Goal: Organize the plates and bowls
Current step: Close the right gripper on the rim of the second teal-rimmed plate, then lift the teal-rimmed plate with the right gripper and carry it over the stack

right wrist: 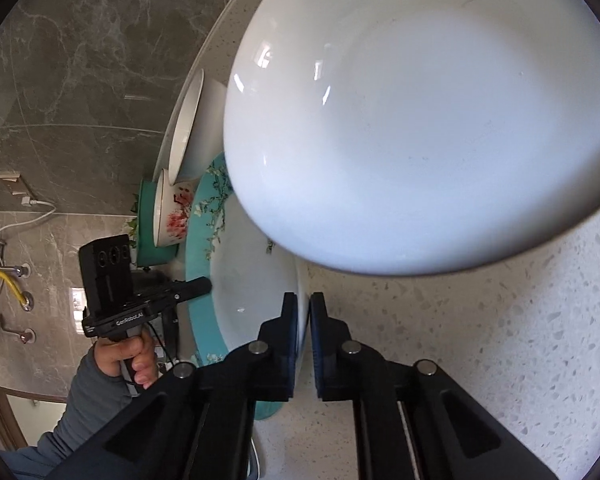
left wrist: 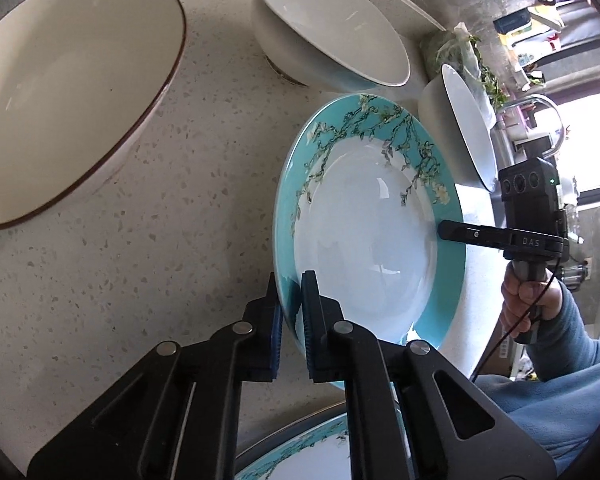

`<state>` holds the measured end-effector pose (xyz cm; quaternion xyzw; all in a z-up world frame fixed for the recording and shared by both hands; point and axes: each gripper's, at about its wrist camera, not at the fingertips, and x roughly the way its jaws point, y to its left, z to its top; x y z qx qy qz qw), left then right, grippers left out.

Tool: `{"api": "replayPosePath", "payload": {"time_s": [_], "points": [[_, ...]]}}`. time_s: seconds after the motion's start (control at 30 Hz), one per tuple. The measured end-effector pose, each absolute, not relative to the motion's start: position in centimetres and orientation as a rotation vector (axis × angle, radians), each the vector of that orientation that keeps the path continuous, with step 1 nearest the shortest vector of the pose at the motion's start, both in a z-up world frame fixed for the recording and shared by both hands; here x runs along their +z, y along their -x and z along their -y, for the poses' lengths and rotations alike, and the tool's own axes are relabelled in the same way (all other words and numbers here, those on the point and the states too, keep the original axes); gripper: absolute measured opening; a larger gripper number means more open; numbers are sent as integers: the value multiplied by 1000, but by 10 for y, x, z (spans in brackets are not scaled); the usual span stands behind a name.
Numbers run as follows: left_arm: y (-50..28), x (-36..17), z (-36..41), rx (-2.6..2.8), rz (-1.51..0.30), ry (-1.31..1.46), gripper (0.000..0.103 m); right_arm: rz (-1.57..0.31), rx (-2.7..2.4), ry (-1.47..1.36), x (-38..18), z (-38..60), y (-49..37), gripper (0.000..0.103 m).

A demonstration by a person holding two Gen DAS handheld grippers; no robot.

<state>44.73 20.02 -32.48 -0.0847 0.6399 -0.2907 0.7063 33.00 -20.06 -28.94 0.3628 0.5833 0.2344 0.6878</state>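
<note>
Teal plate (left wrist: 364, 240) between both grippers' fingers (left wrist: 310, 304)

The turquoise plate (left wrist: 368, 224) with a blossom-branch rim and white centre stood tilted on edge above the speckled counter. A second plate (left wrist: 300, 448) of the same pattern lay near. Three white bowls stood farther: a brown-rimmed bowl (left wrist: 72, 92) left, a deep bowl (left wrist: 332, 28) beyond, a small bowl (left wrist: 466, 120) right.

Daylight came from a window (left wrist: 588, 140); glare streaked the white bowl (right wrist: 420, 120); fisheye edges curved and darkened.
</note>
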Motion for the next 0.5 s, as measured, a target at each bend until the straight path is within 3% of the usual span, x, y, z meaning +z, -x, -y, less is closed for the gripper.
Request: {"api": "replayPosePath", "payload": {"time_s": [0.5], "points": [[-443,-315,-199,-646,-1396,182,6,-1322,506,-781,-287,198,-328,9]]}}
